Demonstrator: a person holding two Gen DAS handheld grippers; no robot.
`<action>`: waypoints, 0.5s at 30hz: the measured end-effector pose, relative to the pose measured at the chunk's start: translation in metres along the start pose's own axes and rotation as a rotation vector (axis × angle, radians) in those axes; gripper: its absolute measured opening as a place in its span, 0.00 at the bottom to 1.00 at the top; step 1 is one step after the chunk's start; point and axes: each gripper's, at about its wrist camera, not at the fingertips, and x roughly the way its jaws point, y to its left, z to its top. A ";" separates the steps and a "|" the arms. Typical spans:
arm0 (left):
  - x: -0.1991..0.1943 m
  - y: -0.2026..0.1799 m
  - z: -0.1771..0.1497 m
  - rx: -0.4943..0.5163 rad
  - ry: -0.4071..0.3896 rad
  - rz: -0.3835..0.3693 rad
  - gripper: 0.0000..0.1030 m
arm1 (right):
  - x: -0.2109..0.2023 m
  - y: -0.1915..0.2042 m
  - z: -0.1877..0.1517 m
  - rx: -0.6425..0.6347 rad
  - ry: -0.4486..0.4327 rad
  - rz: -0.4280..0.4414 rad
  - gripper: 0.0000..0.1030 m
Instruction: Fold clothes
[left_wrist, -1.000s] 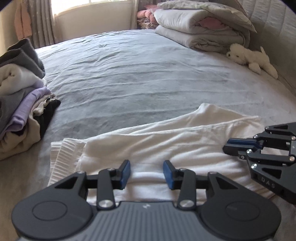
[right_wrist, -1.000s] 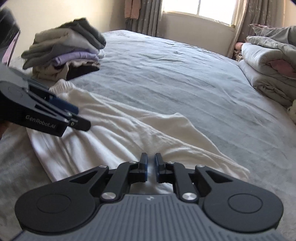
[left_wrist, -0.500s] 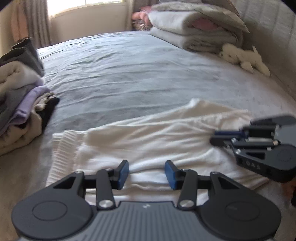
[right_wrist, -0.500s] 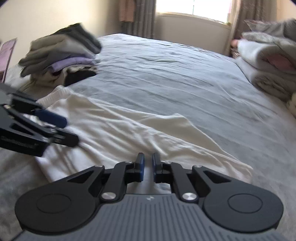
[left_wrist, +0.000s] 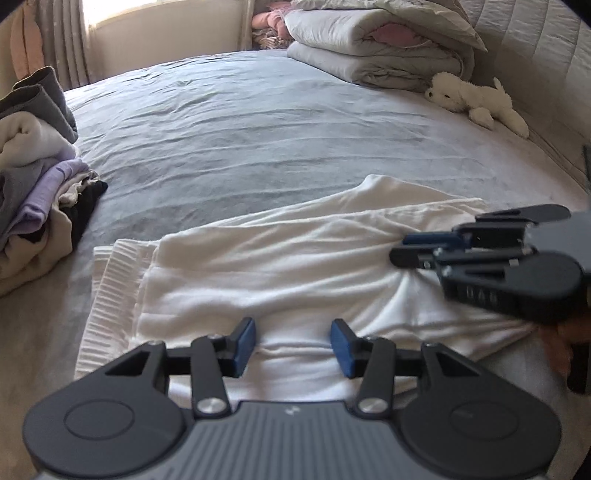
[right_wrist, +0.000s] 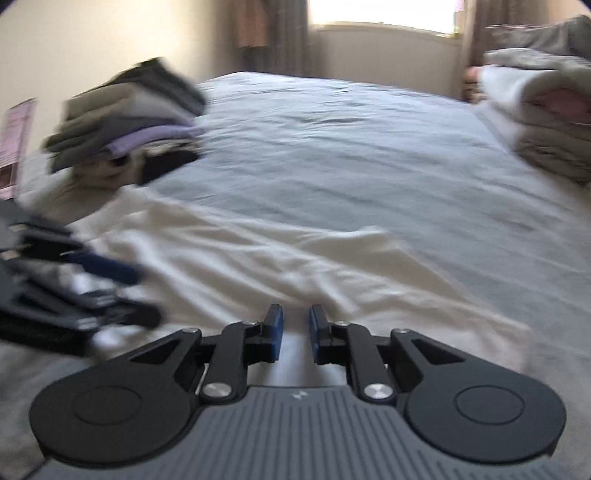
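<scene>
Pile of folded clothes (left_wrist: 33, 199) at far left on the grey bedspread (left_wrist: 258, 129), grey and cream layers on top, a lilac one beneath, a black one at the base. Just right of the pile, apart from it: white garment (left_wrist: 295, 258), spread lengthwise across the near part of the bed, ribbed hem at its left end, loosely creased, partly doubled over. Left gripper (left_wrist: 291, 343) low over the near edge of that garment, jaws opening, blue pads (left_wrist: 243, 343) set wide apart with only flat cloth showing between them, nothing grasped. Further right: right gripper (left_wrist: 406, 247), lying sideways at the garment's right end, tips on or just above the cloth; contact not discernible. Same gripper from its own camera (right_wrist: 295, 332): jaws opening from a narrow gap, pads not pressing on anything, cloth visible past the tips; view blurred. Part of a hand (left_wrist: 561, 343) below it at the right edge. At the back right: stack of folded bedding (left_wrist: 376, 48) against the headboard, white plush toy (left_wrist: 476, 99) beside it.
</scene>
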 end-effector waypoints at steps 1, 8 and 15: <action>0.000 0.000 -0.001 0.003 0.006 -0.001 0.45 | 0.000 -0.004 0.001 0.020 0.003 0.008 0.14; -0.005 0.004 -0.001 -0.016 0.056 -0.024 0.46 | -0.005 0.016 -0.003 -0.066 0.000 0.116 0.25; -0.015 0.017 0.009 -0.117 -0.038 -0.043 0.46 | -0.005 0.031 -0.004 -0.107 -0.002 0.115 0.24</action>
